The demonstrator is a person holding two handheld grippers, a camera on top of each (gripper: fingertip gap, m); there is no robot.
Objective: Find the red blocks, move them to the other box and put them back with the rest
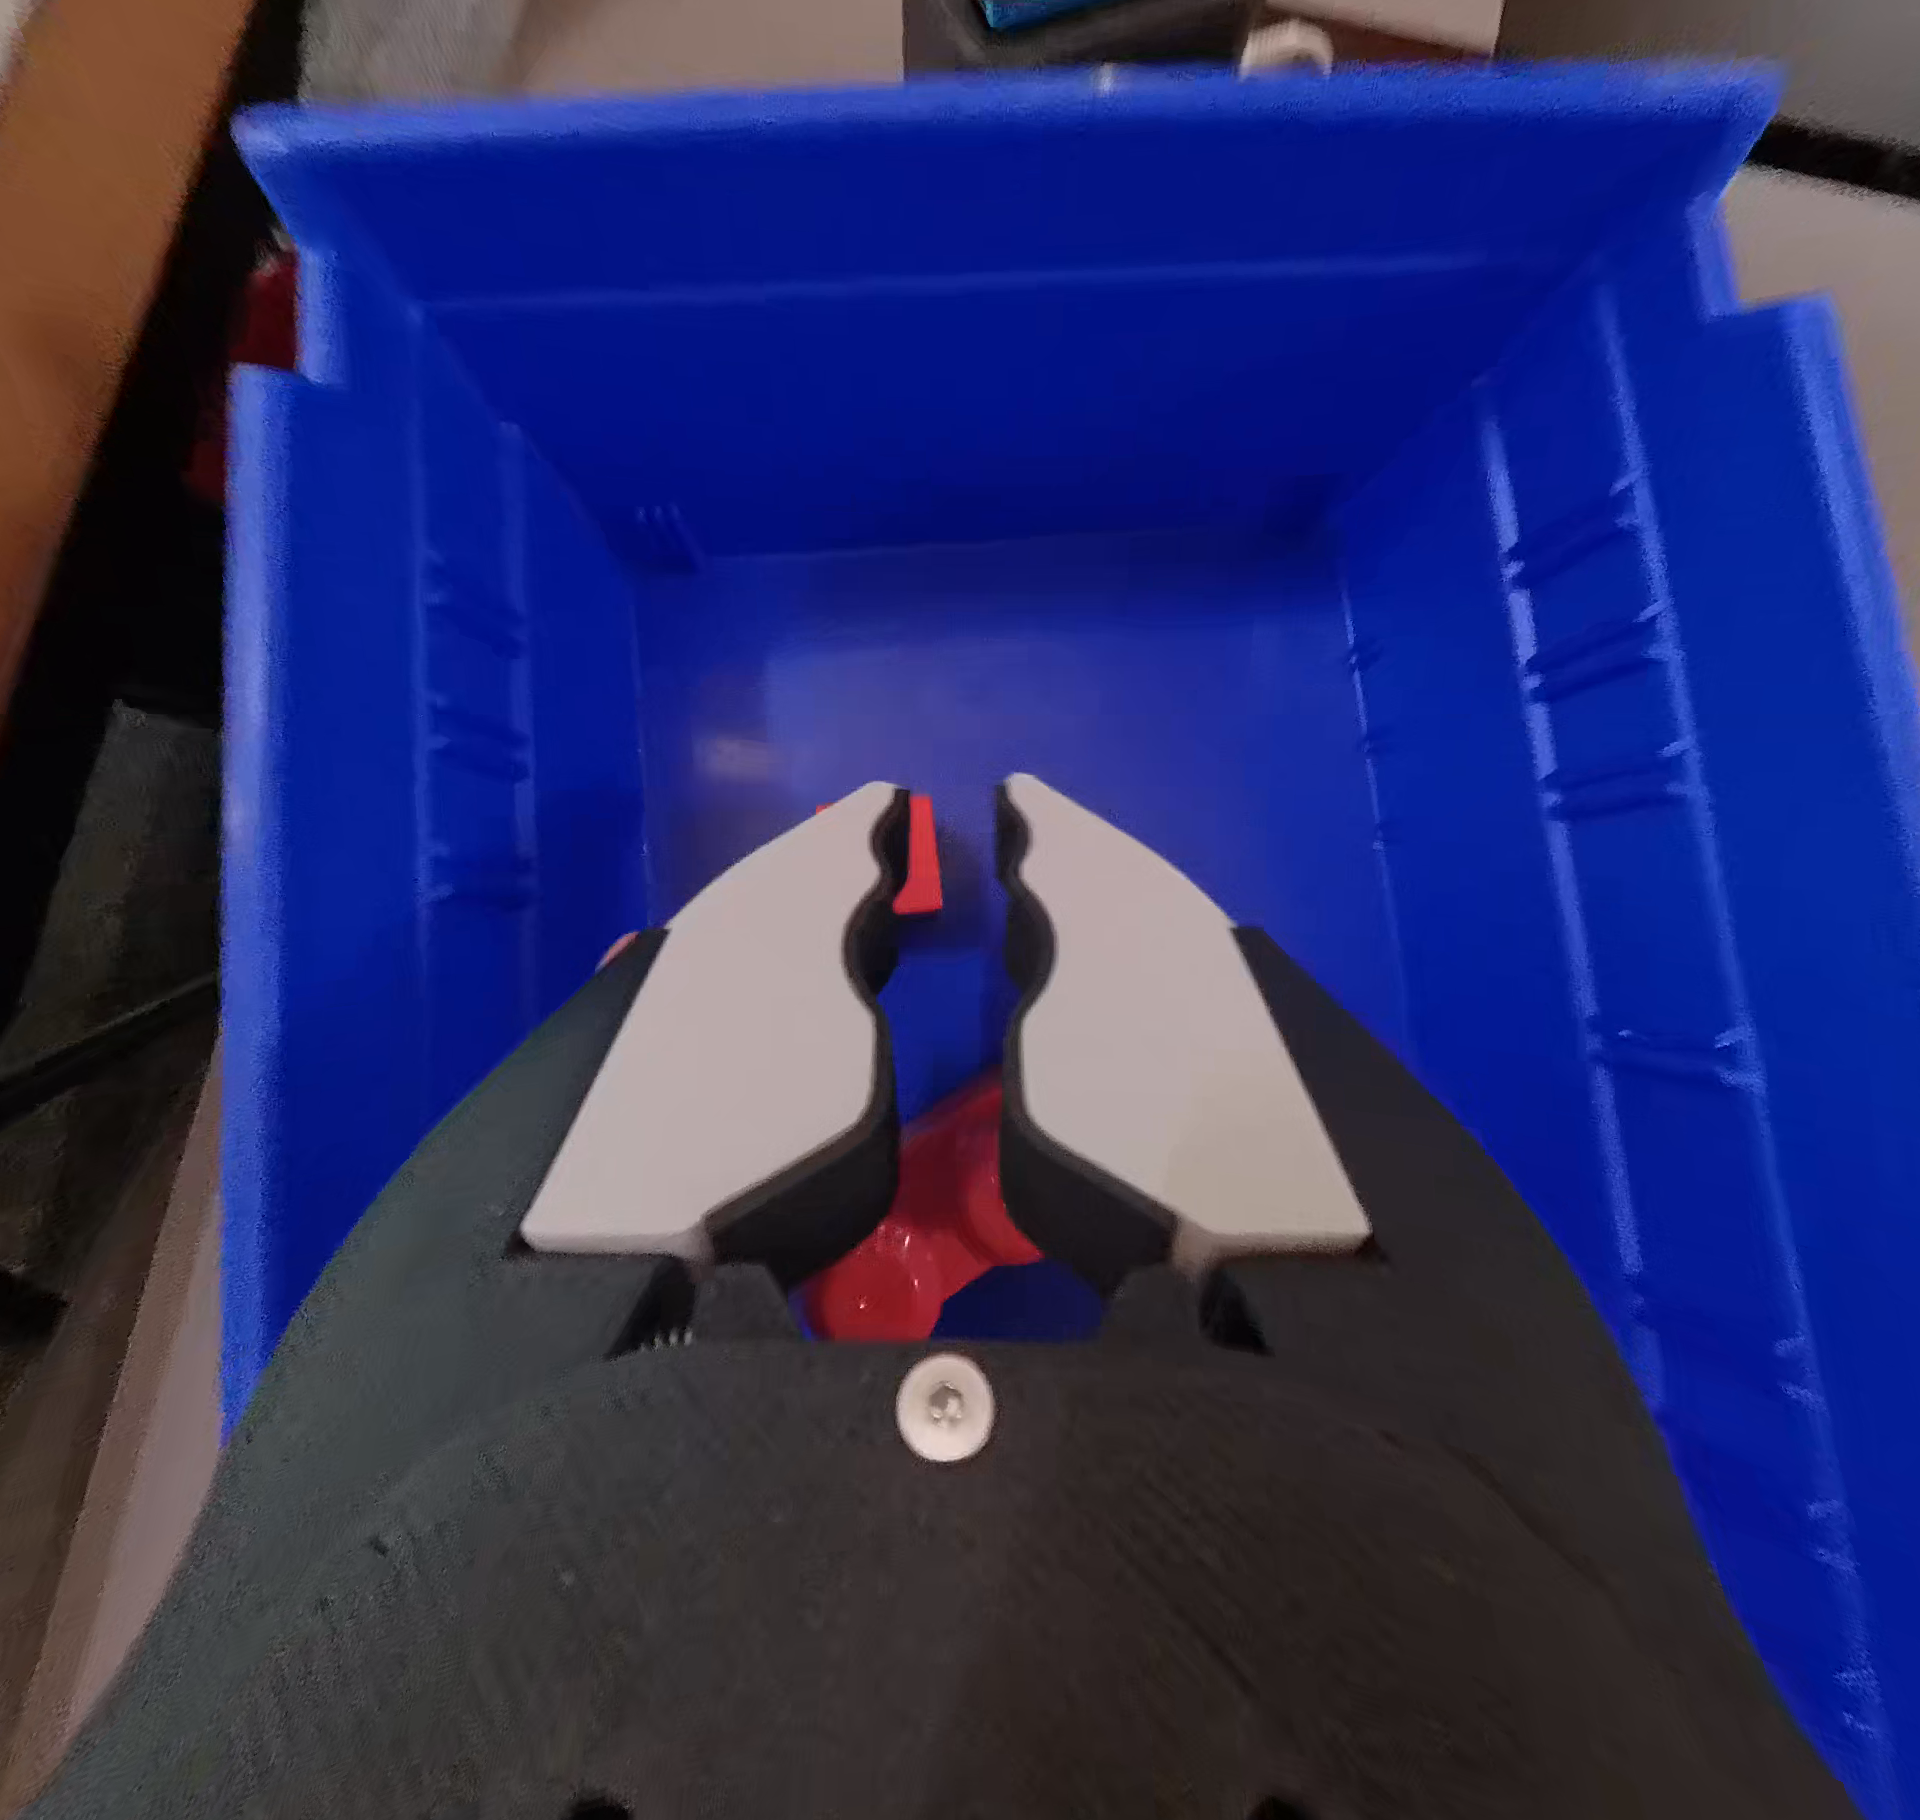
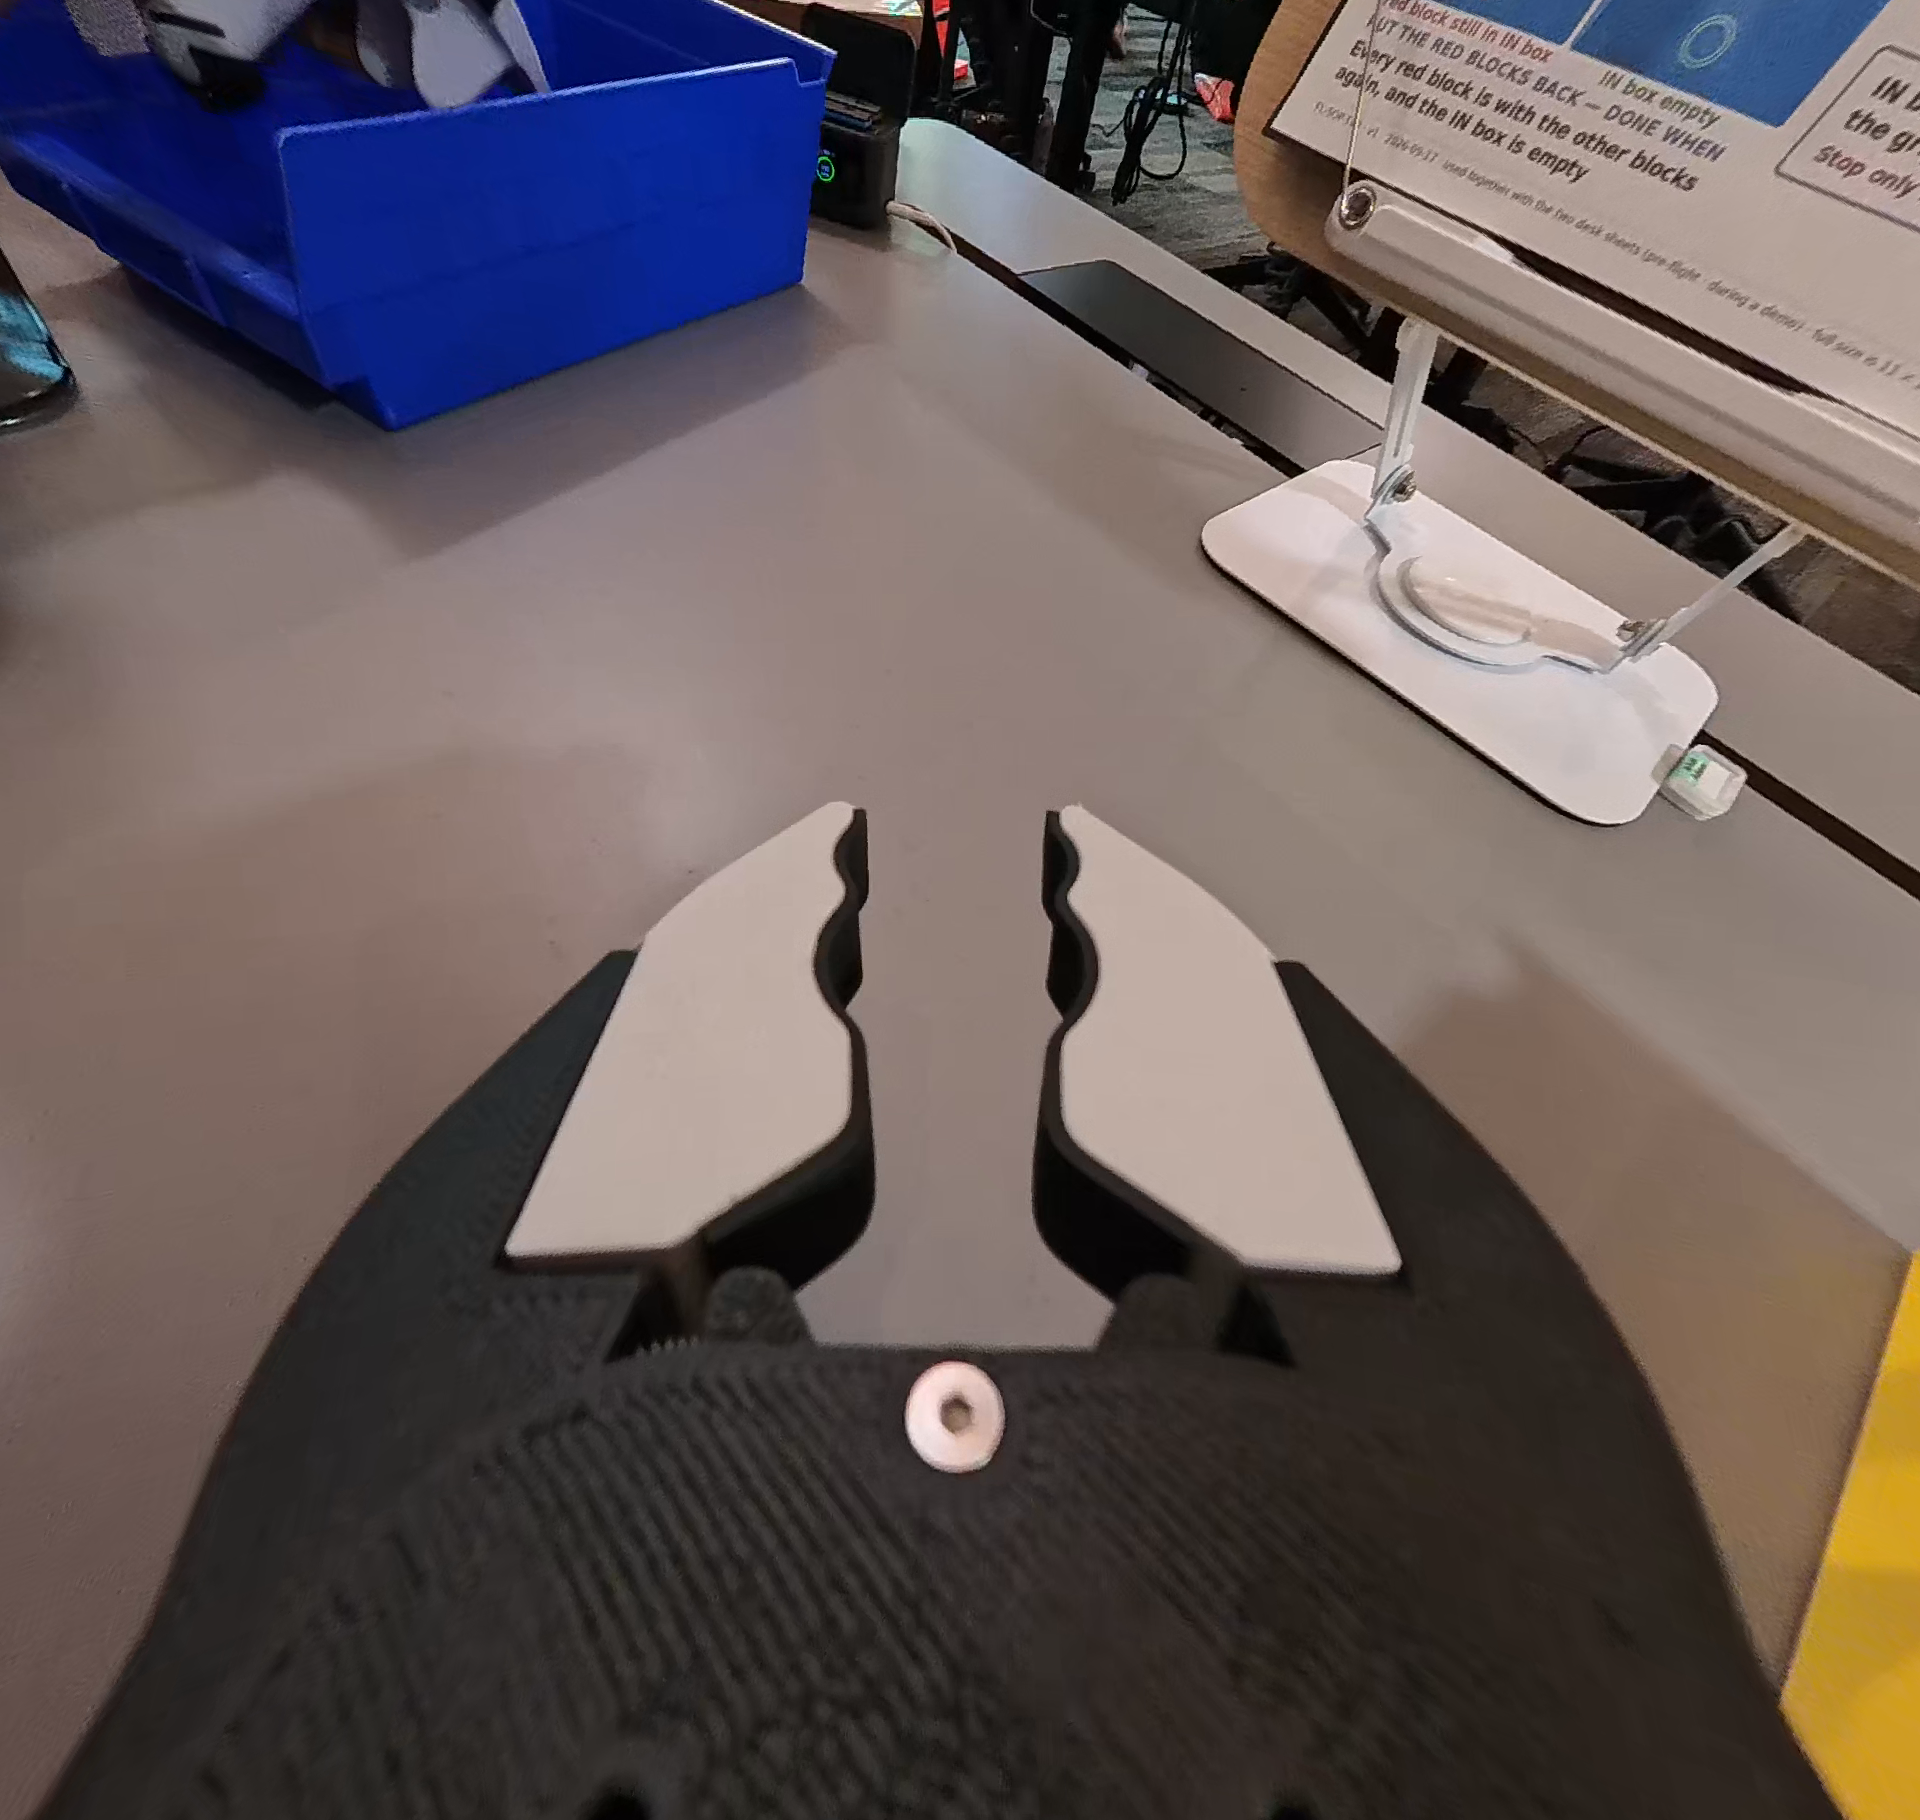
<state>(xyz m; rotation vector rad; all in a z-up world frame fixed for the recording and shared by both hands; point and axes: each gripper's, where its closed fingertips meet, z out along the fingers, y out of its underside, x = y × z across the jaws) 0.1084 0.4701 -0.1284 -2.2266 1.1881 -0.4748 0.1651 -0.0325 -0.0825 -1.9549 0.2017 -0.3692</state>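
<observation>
My left gripper point(image 1: 945, 794) reaches down into a blue box point(image 1: 935, 420), its jaws a little apart. A small red block point(image 1: 920, 861) lies by the left fingertip on the box floor, clear of the right finger. Another red block point(image 1: 914, 1240) shows lower down between the fingers, partly hidden by them. My right gripper point(image 2: 956, 820) is open and empty above the grey table point(image 2: 520, 679). The right wrist view shows the blue box point(image 2: 540, 212) at the far left, with the left gripper point(image 2: 436, 35) and a hand inside it.
A white stand point(image 2: 1455, 617) holding a printed sheet point(image 2: 1662, 56) is at the right of the table. A dark device point(image 2: 857, 160) sits behind the box. A yellow surface point(image 2: 1860, 1562) lies past the table's right edge. A glass object point(image 2: 26, 357) is at far left. The gap from one gripper's tips to the other's is roughly 50 centimetres. To reach the glass object point(image 2: 26, 357) in a straight line is about 25 centimetres for my left fingers, about 40 centimetres for my right.
</observation>
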